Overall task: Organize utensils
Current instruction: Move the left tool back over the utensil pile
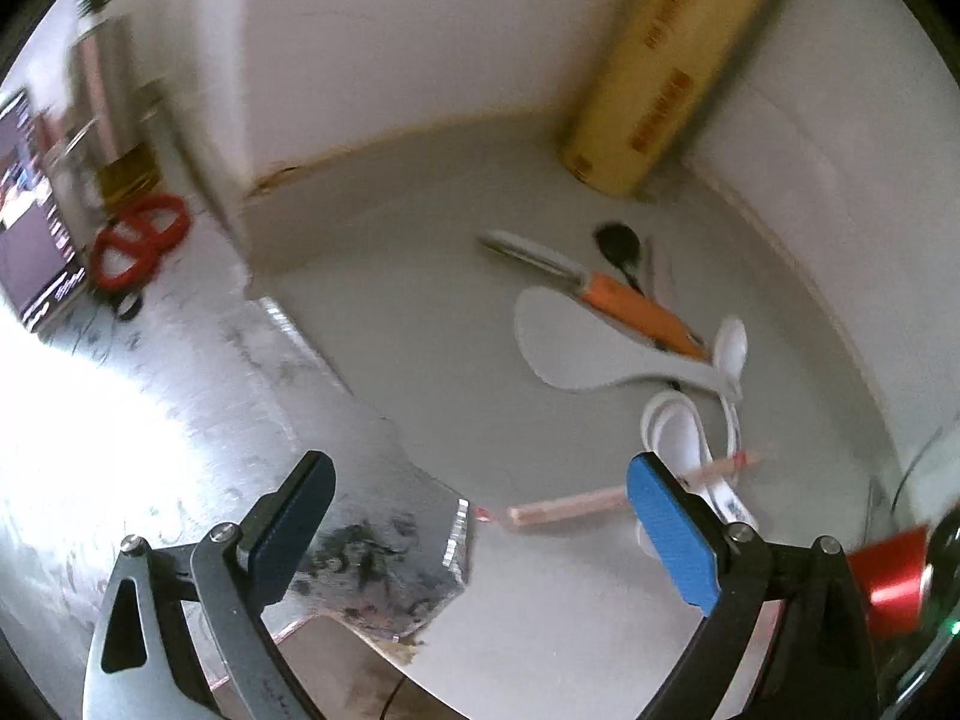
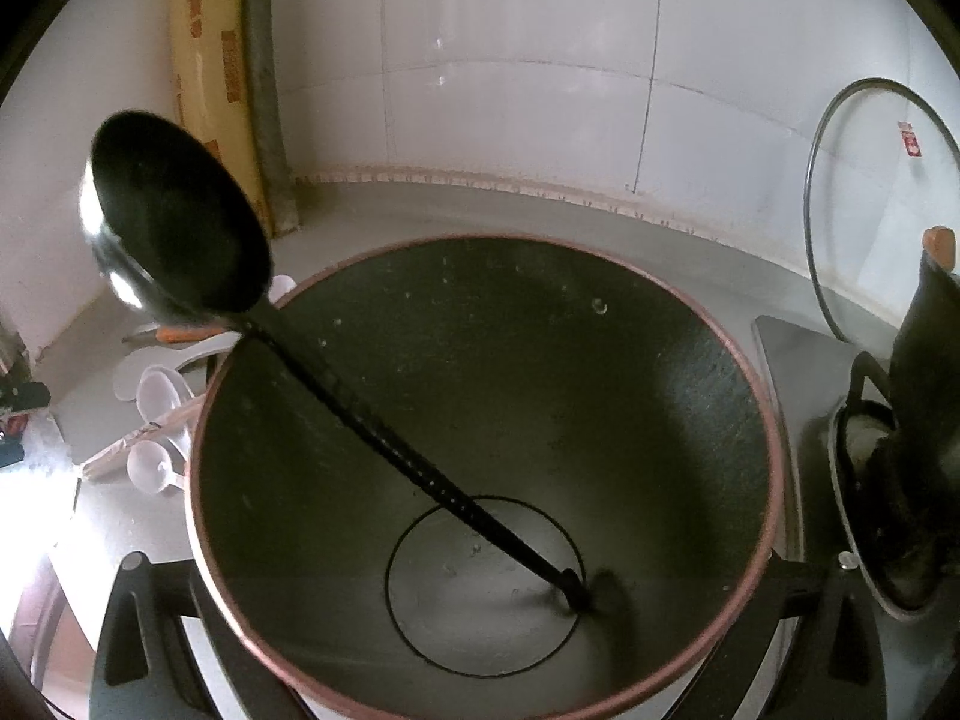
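Utensils lie loose on the pale grey countertop (image 1: pixel 420 276) ahead of the left gripper (image 1: pixel 480 522), whose blue-padded fingers (image 1: pixel 672 534) stand wide apart over the counter with nothing between them. From its view, toward one o'clock, an orange-handled peeler with a white blade (image 1: pixel 606 291) lies across a flat white rice paddle (image 1: pixel 561 342), with a small black spoon (image 1: pixel 618 243) just behind it; white plastic spoons (image 1: pixel 684 432) sit nearer, crossed by a pale pink chopstick (image 1: pixel 576 507). A tall yellow roll of cling film (image 1: pixel 666 78) leans in the tiled corner at twelve to one o'clock, and red-handled scissors (image 1: pixel 141 240) rest on the shiny steel surface (image 1: pixel 180 396) at ten o'clock. In the right wrist view a large dark wok with a copper-coloured rim (image 2: pixel 690 360) fills the centre; a long black ladle (image 2: pixel 180 222) stands in it, handle tip touching the bottom at five o'clock, bowl raised past the rim at ten o'clock. A glass lid (image 2: pixel 840 192) leans against the white tiled wall (image 2: pixel 510 60) at three o'clock. Of the right gripper (image 2: pixel 480 630) only the black arms show at the lower corners; the wok hides the fingers, so I cannot tell their spread.
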{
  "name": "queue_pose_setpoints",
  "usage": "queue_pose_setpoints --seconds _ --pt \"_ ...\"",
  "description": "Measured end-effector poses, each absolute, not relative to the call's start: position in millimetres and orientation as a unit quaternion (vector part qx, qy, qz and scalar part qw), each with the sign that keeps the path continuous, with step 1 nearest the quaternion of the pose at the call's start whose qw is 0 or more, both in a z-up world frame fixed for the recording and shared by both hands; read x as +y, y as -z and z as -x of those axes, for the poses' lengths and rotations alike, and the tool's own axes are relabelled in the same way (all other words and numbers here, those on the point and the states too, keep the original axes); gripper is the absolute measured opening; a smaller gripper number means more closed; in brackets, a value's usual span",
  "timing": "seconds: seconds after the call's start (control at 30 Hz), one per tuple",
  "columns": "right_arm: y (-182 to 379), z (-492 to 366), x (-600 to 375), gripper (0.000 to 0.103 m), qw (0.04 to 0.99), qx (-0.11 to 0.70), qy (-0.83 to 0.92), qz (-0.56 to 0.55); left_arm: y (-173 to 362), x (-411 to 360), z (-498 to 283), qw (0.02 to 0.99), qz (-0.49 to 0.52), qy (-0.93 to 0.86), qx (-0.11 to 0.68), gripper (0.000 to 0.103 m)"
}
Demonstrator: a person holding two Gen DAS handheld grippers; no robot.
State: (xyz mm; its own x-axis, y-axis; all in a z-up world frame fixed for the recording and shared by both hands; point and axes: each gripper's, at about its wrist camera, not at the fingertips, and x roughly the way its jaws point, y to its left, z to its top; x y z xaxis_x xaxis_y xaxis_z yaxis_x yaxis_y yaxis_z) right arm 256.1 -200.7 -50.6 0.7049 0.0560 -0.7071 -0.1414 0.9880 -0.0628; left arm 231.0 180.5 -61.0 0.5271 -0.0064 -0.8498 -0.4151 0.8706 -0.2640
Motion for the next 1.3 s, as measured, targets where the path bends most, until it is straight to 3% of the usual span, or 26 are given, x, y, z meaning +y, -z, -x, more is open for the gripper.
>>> queue_pose_setpoints --seconds 0.6,0.77,1.0,1.07,1.13,1.3 --pt "44.5 -260.4 -210.9 0.103 0.929 0.365 -0.049 0.045 53.8 65.2 -298.7 0.861 0.006 0.013 0.509 0.098" --pt "42.4 -259.3 -212.4 0.091 0.930 0.359 -0.064 0.043 54.0 46.5 -309.5 0.857 -0.052 0.028 0.512 0.098" --pt "43.4 -262.3 -221.2 0.090 0.930 0.359 -0.066 0.038 54.6 22.3 -328.5 0.848 -0.115 0.057 0.514 0.097" --pt "41.5 -254.8 -220.4 0.090 0.930 0.359 -0.064 0.038 58.0 15.6 -334.2 0.842 -0.135 0.064 0.519 0.094" --pt "40.9 -252.7 -221.1 0.090 0.931 0.359 -0.062 0.035 62.1 9.2 -339.2 0.832 -0.151 0.075 0.528 0.081" --pt "40.0 -252.4 -222.5 0.090 0.931 0.359 -0.058 0.031 72.9 -1.9 -350.6 0.811 -0.180 0.097 0.548 0.071"
